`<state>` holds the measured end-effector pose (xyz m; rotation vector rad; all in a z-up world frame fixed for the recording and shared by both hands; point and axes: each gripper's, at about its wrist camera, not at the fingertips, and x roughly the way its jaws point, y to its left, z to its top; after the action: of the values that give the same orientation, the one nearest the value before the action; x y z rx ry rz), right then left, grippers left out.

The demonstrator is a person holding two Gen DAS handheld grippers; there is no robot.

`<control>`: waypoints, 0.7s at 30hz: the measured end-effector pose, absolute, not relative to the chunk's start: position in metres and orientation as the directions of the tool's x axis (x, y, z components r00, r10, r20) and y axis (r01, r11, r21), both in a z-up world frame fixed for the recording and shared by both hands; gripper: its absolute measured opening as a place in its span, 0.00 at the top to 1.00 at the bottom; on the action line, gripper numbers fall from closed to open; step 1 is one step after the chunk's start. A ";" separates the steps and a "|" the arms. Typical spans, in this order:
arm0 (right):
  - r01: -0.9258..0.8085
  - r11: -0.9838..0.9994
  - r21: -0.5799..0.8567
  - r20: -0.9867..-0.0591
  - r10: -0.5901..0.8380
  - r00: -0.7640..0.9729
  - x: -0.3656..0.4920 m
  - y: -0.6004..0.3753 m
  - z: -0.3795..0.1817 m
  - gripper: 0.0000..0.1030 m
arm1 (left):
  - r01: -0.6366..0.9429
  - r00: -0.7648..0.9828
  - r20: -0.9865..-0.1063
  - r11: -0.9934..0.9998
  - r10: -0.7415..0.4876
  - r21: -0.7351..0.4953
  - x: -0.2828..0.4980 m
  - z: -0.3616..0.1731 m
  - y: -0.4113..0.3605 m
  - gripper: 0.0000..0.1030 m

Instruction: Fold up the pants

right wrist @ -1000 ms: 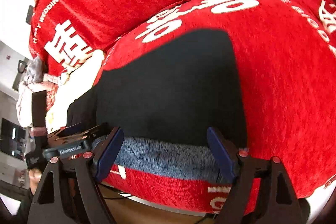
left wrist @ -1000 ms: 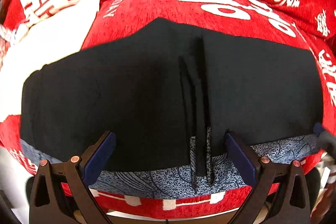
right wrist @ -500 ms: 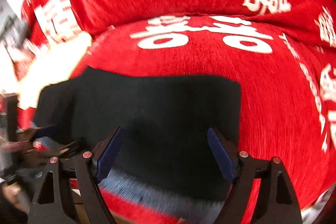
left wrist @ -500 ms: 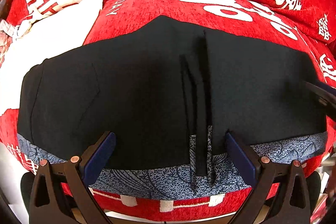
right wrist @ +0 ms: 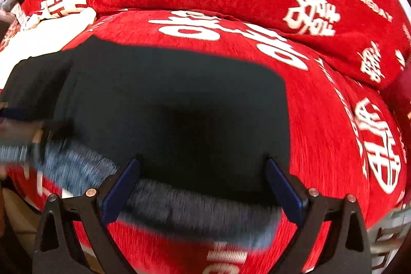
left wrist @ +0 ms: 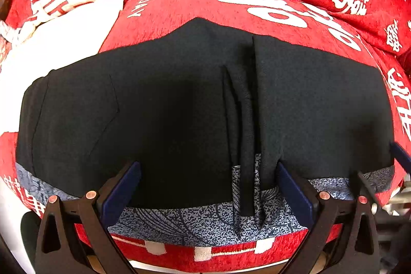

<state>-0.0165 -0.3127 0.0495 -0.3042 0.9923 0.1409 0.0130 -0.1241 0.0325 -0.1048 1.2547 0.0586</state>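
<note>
Red cushion (left wrist: 231, 4) bears black pants (left wrist: 167, 107).

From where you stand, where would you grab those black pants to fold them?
Probably at the near edge of the black pants, where they overlap the blue patterned cloth. That hem faces both open grippers, left gripper and right gripper, so coming in low from the front looks easiest. The pants lie flat on the red cushion.

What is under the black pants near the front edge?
A blue-grey patterned cloth shows beneath the black pants, over the red sofa cover. How far it extends under the pants is hidden.
</note>
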 end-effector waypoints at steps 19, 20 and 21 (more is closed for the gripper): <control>-0.307 0.942 -0.137 -0.855 0.044 0.517 -0.008 -0.226 0.037 0.02 | -0.321 0.326 -0.944 0.945 0.048 -0.062 -0.022 0.031 -0.017 0.00; -0.305 0.939 -0.158 -0.858 0.023 0.514 -0.005 -0.219 0.031 0.02 | -0.340 0.328 -0.944 0.936 0.026 -0.092 -0.024 0.027 -0.008 0.00; -0.293 0.941 -0.169 -0.854 0.008 0.521 -0.002 -0.214 0.031 0.02 | -0.349 0.336 -0.942 0.930 0.012 -0.113 -0.027 0.028 0.000 0.00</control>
<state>-0.0021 -0.2143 0.0314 -0.3101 1.0112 0.1839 -0.0266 0.0004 0.0277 -0.3198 1.2108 0.2407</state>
